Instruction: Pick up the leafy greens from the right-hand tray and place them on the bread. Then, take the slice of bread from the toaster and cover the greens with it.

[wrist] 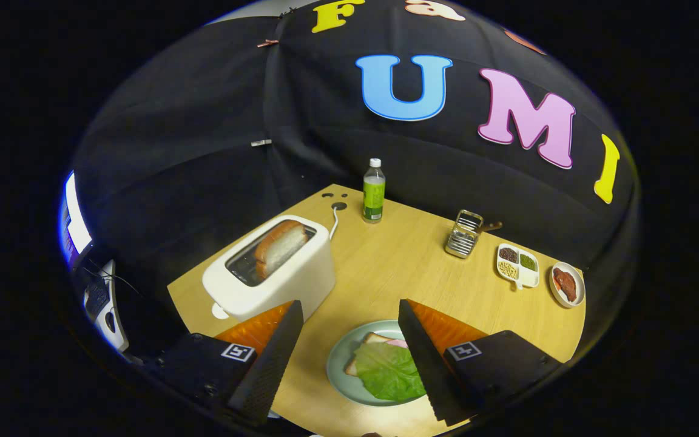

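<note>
Looking across your wooden table (386, 267) against black cloth, your gripper (349, 328) hangs with fingers apart, empty. Between them, the leafy greens (389, 370) lie on bread (375, 338) on the plate (338, 370). The toaster (270, 285) holds a bread slice (280, 246).

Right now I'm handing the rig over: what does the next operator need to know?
Gripper: open, holding nothing, fingers either side of the plate.
Lettuce leaf: already on the bread on that plate, between the fingers.
Bread slice: sticking out of the white toaster, ahead of the left finger.
Done: greens placed.
Left: lift the slice from the toaster and cover the lettuce.
</note>
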A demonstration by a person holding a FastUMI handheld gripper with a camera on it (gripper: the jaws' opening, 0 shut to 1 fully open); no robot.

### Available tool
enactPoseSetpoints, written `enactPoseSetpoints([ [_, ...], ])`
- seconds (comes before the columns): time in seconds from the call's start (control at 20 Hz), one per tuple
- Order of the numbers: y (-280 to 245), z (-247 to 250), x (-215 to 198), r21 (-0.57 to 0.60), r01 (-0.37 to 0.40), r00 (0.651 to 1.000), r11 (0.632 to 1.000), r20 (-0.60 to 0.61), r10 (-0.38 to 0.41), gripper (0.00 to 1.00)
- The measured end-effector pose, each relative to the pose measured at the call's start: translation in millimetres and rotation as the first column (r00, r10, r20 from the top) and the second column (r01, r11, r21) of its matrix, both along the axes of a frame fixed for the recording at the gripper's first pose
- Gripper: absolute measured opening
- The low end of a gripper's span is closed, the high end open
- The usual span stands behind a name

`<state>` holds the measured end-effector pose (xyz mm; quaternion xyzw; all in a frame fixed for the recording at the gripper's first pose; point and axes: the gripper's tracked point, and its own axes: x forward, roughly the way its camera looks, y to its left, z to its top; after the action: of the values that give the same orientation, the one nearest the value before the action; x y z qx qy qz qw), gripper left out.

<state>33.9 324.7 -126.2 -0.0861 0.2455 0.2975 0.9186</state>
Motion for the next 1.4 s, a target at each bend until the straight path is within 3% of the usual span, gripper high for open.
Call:
enactPoseSetpoints([
  [0.2, 39.2, 26.7, -6.5, 0.04, -0.061, 0.998, 0.997, 0.03, 0.06, 0.98],
  [0.55, 91.4, 26.5, 6.1, 0.061, -0.089, 0.996, 0.994, 0.025, 0.088, 0.98],
  [1.15, 143.4, -29.0, 42.0, 0.075, -0.028, 0.997, 0.997, -0.065, 0.033, 0.99],
  [1.4, 165.5, -47.4, 43.9, 0.075, -0.038, 0.995, 0.996, -0.088, 0.045, 0.75],
])
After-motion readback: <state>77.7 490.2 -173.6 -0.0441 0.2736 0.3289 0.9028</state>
